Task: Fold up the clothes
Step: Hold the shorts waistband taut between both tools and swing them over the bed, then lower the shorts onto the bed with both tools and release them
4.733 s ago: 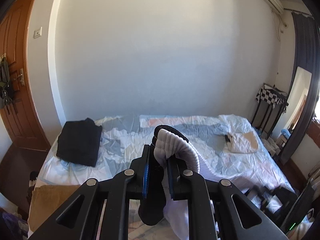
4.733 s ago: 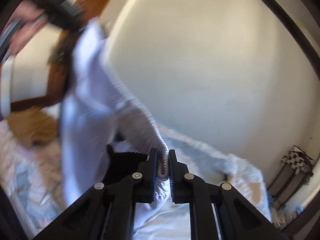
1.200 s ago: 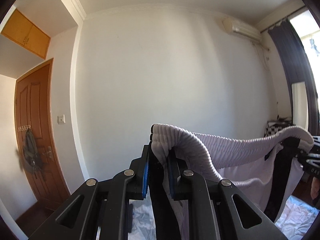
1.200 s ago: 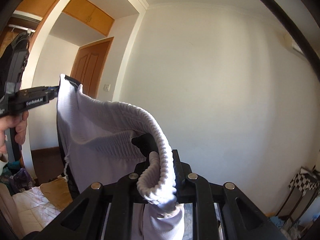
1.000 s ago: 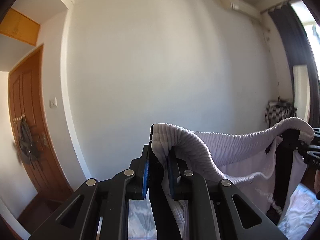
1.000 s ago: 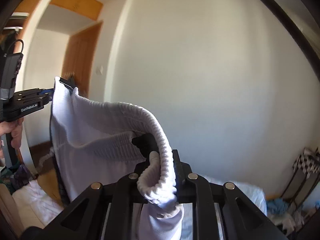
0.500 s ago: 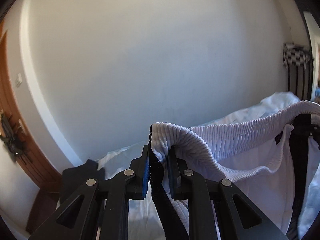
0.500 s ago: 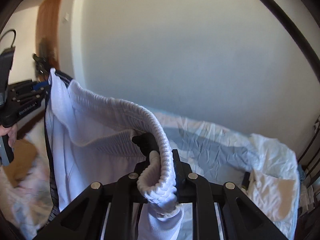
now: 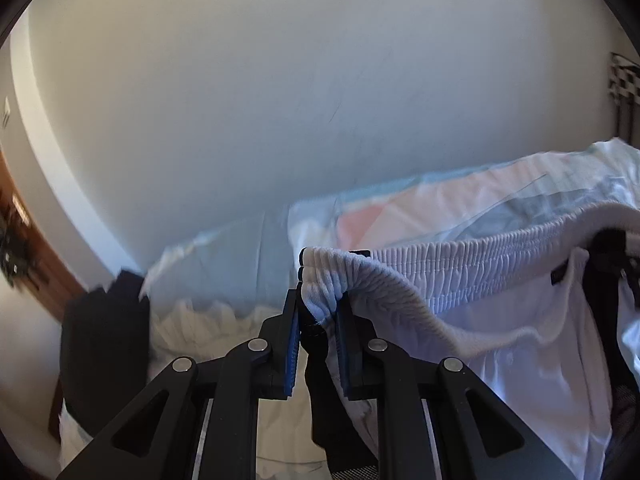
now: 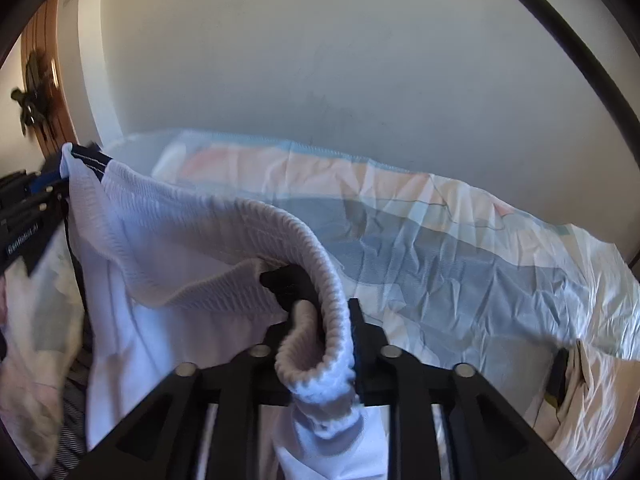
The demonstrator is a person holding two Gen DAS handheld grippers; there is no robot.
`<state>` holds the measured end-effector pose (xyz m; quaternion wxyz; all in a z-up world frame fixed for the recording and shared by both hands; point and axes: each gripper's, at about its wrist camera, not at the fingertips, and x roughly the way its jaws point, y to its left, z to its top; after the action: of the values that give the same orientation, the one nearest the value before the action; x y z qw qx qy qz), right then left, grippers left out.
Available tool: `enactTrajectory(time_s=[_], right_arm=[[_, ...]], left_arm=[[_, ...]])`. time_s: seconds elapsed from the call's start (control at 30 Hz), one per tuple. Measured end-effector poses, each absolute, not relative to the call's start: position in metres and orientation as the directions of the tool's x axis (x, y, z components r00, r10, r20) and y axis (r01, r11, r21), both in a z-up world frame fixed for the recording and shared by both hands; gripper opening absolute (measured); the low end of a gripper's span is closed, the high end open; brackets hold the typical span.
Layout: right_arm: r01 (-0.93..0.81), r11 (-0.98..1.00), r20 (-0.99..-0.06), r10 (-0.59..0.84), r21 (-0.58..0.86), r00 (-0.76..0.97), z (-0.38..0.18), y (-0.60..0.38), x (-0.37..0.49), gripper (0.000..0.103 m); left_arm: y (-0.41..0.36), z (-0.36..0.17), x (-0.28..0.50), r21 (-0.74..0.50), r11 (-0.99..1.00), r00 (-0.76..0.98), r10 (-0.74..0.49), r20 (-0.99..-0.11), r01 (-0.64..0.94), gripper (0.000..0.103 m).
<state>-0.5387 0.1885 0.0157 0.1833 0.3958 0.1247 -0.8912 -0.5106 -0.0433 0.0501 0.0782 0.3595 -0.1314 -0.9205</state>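
Left gripper (image 9: pixel 316 316): jaws just opened a little, white ribbed waistband (image 9: pixel 460 272) between the pads.
Right gripper (image 10: pixel 320 332): jaws just opened wider, band draped loosely inside; pads hidden.
White shorts with black side stripes (image 10: pixel 168 280): stretched sideways between both grippers, hanging above the bed.
Crumpled pastel bed sheet (image 10: pixel 460 264): right below, free.
Folded black clothes (image 9: pixel 104 344): far left, well apart.

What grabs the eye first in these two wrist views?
The white shorts, stretched by the ribbed waistband between both grippers, fill the foreground. The left gripper has one waistband corner between its blue pads; the right gripper has the other bunched between its jaws, which have just been opening. Behind lies the bed in a crumpled pastel sheet, with a dark folded garment at its left end.
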Motion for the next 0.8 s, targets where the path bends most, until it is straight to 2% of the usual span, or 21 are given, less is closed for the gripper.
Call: enactTrajectory(time_s=[0.03,0.07,0.1,0.17,0.23,0.3,0.43,0.6,0.7,0.8], right_arm=[[0.417,-0.904,-0.744,-0.213,-0.096,-0.633,0.011,0.188,-0.539,0.091],[0.407,-0.906,-0.735,-0.197,-0.115,-0.648,0.009,0.189,-0.537,0.102],[0.396,-0.908,-0.725,-0.182,-0.134,-0.664,0.007,0.189,-0.535,0.103],[0.373,-0.913,-0.699,-0.159,-0.164,-0.697,0.015,0.196,-0.523,0.103],[0.339,-0.923,-0.642,-0.148,-0.184,-0.752,0.033,0.209,-0.502,0.103],[0.343,-0.922,-0.619,-0.164,-0.182,-0.768,0.049,0.227,-0.479,0.103],[0.451,-0.888,-0.678,-0.387,0.09,-0.626,0.064,0.263,-0.406,0.103],[0.427,-0.826,-0.741,-0.538,0.368,-0.402,0.015,0.323,-0.305,0.103],[0.308,-0.783,-0.73,-0.618,0.54,-0.292,-0.021,0.359,-0.243,0.103],[0.112,-0.721,-0.684,-0.687,0.684,-0.245,-0.05,0.382,-0.195,0.103]], left_arm=[[-0.048,0.044,-0.514,0.278,-0.959,-0.703,-0.235,-0.671,0.055,0.027],[-0.051,0.036,-0.512,0.227,-0.972,-0.67,-0.21,-0.712,0.064,0.044],[-0.056,0.032,-0.509,0.177,-0.981,-0.648,-0.187,-0.738,0.082,0.076],[-0.076,0.049,-0.496,0.046,-0.987,-0.689,-0.141,-0.71,0.155,0.103],[-0.09,0.071,-0.475,-0.064,-0.983,-0.752,-0.087,-0.653,0.17,0.103],[-0.09,0.086,-0.453,-0.093,-0.984,-0.754,-0.057,-0.654,0.154,0.103],[-0.075,0.082,-0.39,-0.16,-0.987,-0.681,0.114,-0.723,0.005,0.103],[-0.035,0.015,-0.246,-0.135,-0.971,-0.522,0.222,-0.824,-0.2,0.103],[-0.041,-0.022,-0.18,-0.18,-0.969,-0.458,0.24,-0.856,-0.171,0.103],[-0.068,-0.031,-0.139,-0.372,-0.928,-0.46,0.34,-0.82,-0.021,0.103]])
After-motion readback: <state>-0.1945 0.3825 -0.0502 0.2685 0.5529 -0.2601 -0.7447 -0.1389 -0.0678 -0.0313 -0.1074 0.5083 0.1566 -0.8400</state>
